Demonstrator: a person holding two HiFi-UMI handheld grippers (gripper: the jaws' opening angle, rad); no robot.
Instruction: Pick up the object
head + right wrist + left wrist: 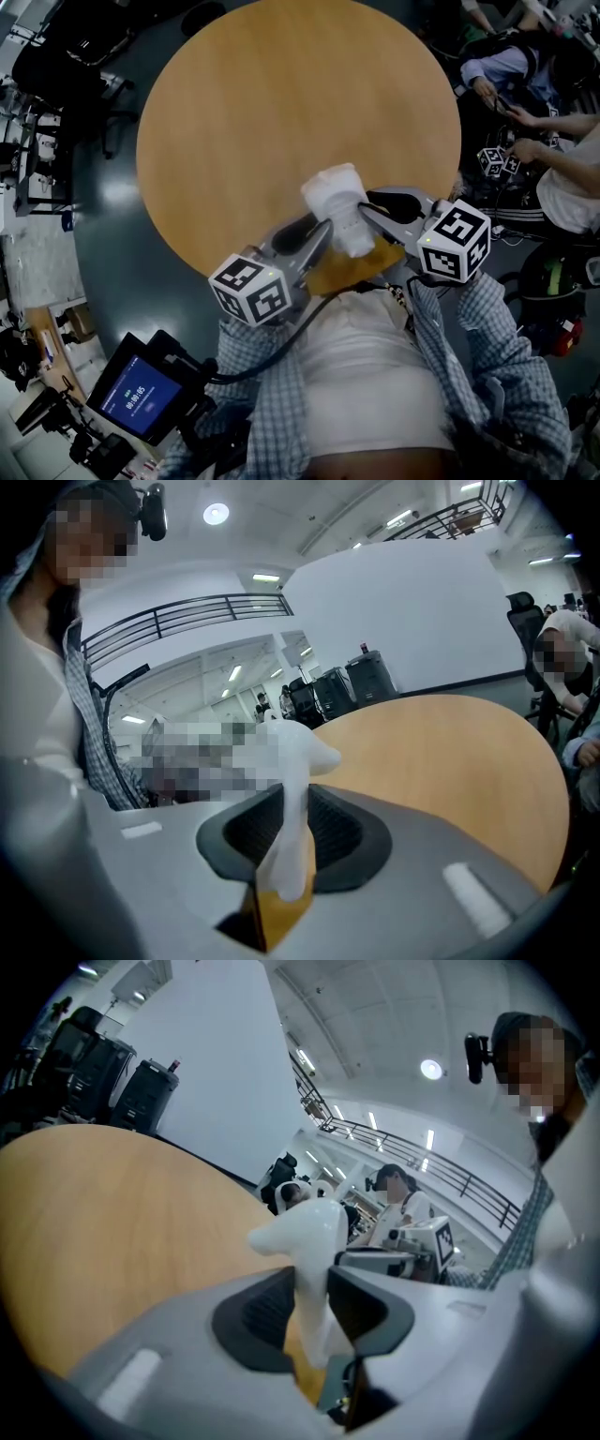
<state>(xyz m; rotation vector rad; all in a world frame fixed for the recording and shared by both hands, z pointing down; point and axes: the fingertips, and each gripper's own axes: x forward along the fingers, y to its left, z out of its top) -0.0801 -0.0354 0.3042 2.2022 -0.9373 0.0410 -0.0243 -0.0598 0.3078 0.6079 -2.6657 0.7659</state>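
Round wooden surface standing on a dark, glossy floor that reflects the ceiling lamps. Behind it rises a tall white wall with black equipment cases at its foot. A railed upper gallery runs beneath a pale ceiling carrying a round lamp and strip lights. Cluttered benches at left; seated people at right; lit blue screen at lower left.

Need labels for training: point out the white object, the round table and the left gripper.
white object (336,200), head view, crumpled upper part.
round table (281,103), head view, bare wooden top.
left gripper (310,1290), left gripper view, midway between its fingertips.
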